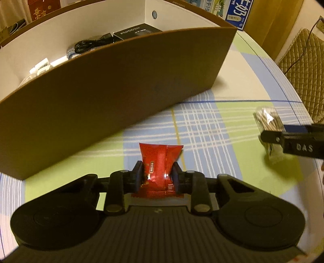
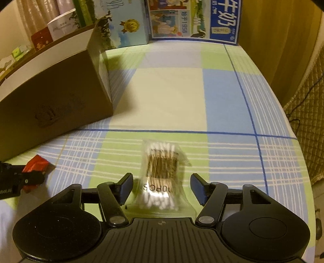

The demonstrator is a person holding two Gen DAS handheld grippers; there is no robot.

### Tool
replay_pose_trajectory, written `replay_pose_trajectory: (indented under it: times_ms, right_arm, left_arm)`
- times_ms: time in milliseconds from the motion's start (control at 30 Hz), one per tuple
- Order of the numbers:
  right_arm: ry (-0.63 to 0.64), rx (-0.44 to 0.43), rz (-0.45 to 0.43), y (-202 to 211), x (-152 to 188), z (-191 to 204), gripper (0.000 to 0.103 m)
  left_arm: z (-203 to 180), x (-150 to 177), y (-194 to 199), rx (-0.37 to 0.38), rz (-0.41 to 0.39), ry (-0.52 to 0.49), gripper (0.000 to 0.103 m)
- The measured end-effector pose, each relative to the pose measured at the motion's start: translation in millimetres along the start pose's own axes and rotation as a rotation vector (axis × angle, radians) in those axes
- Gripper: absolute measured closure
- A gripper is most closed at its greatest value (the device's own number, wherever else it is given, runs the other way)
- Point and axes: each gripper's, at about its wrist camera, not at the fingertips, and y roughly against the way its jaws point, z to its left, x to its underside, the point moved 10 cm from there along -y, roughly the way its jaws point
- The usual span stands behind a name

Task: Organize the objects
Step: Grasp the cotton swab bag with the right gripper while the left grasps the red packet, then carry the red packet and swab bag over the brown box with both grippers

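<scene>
While your left gripper point(image 1: 157, 173) pinches the red packet point(image 1: 160, 159), your right gripper point(image 2: 161, 187) spread around the cotton swab bag point(image 2: 161, 172), near the brown box point(image 1: 113, 87).

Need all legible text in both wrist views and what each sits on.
"DAS": side of the right gripper, seen from the left wrist.
"1956": milk carton at the table's far end; large Chinese characters beside it.
"OPOS", partial: cotton swab bag.
Black box inside the brown box: blurred.
Red packet label: too small.
</scene>
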Motion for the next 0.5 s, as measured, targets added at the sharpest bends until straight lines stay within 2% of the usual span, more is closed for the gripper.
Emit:
replay_pose_trajectory:
  times_ms: [33,67,133,300,500]
  right_arm:
    - [0.019,0.002,-0.005,0,0,2,0.067]
    - [0.042,0.003,-0.006,0,-1,4,0.073]
    - [0.060,-0.014,0.005,-1,0,8,0.079]
    - [0.098,-0.070,0.029,3,8,27,0.081]
    - [0.133,-0.197,0.038,23,16,66,0.082]
  left_arm:
    - [0,2,2,-0.001,0.004,-0.002,0.078]
    - [0,6,4,-0.002,0.008,-0.004,0.079]
    - [2,11,8,-0.004,0.012,0.001,0.079]
    - [11,21,17,-0.014,0.022,0.038,0.080]
    - [21,24,43,-0.019,-0.009,0.078,0.080]
